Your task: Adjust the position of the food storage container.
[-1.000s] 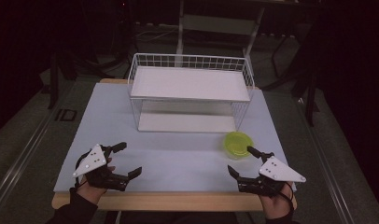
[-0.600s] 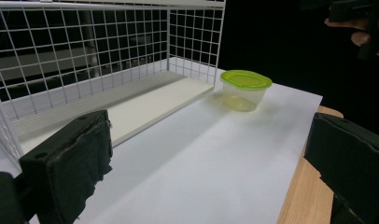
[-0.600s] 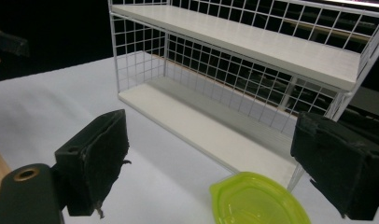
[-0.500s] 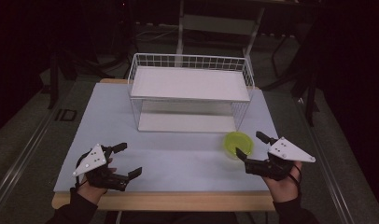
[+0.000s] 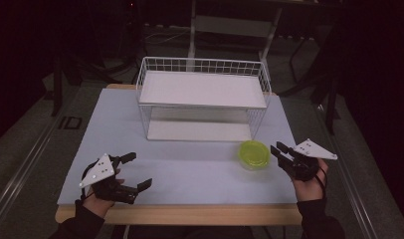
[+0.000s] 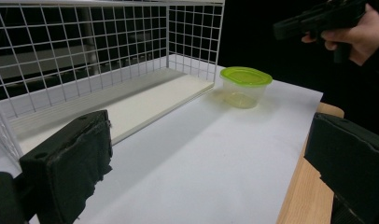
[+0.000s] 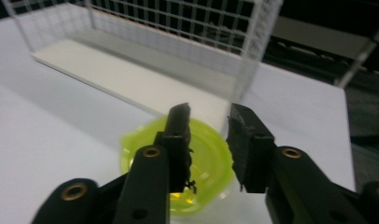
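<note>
High view: one lidded tub [image 5: 253, 154] with a green lid, one white wire rack [image 5: 202, 99], and two grippers share the worktop [image 5: 190, 169]. The tub stands just off the rack's front right corner, near the worktop's right edge. The right gripper [image 5: 278, 152] hangs just beside it; its fingers have just been narrowing, with nothing between them. The left gripper [image 5: 138, 171] rests released over the bare front left area.

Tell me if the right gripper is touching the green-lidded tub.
Apart. The left gripper view shows the right gripper raised clear of the tub, dark background between them; its narrowed jaws have just been closing on nothing.
</note>
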{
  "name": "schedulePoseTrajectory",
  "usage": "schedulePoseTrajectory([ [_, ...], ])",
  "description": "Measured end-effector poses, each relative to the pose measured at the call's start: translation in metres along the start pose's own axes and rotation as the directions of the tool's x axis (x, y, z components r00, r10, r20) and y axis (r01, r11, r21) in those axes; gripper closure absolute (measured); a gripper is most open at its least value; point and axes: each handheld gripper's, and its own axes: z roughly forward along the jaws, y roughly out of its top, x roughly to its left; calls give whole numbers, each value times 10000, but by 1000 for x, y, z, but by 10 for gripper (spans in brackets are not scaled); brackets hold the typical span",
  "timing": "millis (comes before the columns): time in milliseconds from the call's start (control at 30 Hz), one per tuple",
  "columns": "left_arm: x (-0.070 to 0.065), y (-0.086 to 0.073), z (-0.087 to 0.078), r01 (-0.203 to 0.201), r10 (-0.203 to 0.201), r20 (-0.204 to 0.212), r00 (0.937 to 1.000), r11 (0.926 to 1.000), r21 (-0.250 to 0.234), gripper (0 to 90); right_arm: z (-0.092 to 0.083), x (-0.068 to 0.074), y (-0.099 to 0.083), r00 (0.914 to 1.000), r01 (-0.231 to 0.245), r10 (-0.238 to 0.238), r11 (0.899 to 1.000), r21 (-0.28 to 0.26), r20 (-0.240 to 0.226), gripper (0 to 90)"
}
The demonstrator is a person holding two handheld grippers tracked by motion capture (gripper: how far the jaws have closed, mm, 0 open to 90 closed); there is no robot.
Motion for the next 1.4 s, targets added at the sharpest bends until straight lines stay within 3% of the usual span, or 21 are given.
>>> schedulePoseTrajectory([
  [133, -1, 0, 1, -109, 109, 3, 9999, 9999, 72, 14, 9, -14, -9, 9992, -380, 372, 9970, 678, 132, 872],
  [200, -1, 0, 1, -80, 79, 46, 10000, 9999, 69, 14, 13, -19, -13, 9987, -413, 382, 9948, 929, 346, 899],
  [367, -1, 0, 1, -41, 41, 86, 10000, 10000, 43, 14, 25, -29, -25, 9965, -588, 485, 9859, 1568, 684, 900],
  [567, -1, 0, 1, -16, 16, 118, 9999, 10000, 41, 14, 38, -39, -39, 9916, -1074, 917, 9769, 1849, 915, 900],
  [633, -1, 0, 1, -8, 8, 126, 9999, 10000, 39, 14, 42, -44, -44, 9878, -1422, 1272, 9719, 1875, 893, 900],
  [767, -2, 0, 1, -44, 43, 119, 9999, 10000, 65, 14, 52, -48, -49, 9877, -1444, 1280, 9665, 2123, 894, 900],
  [933, -2, 0, 2, -45, 44, 119, 9999, 10000, 80, 14, 67, -45, -57, 9883, -1504, 1379, 9529, 2633, 654, 900],
  [1100, -2, 0, 1, -71, 70, 130, 9999, 10000, 64, 14, 80, -41, -66, 9819, -1844, 1885, 9356, 3010, 155, 900],
  [1400, -2, 0, 1, -80, 80, 119, 9999, 10000, 59, 14, 88, -24, -65, 9812, -1522, 1817, 9353, 3194, -646, 900],
])
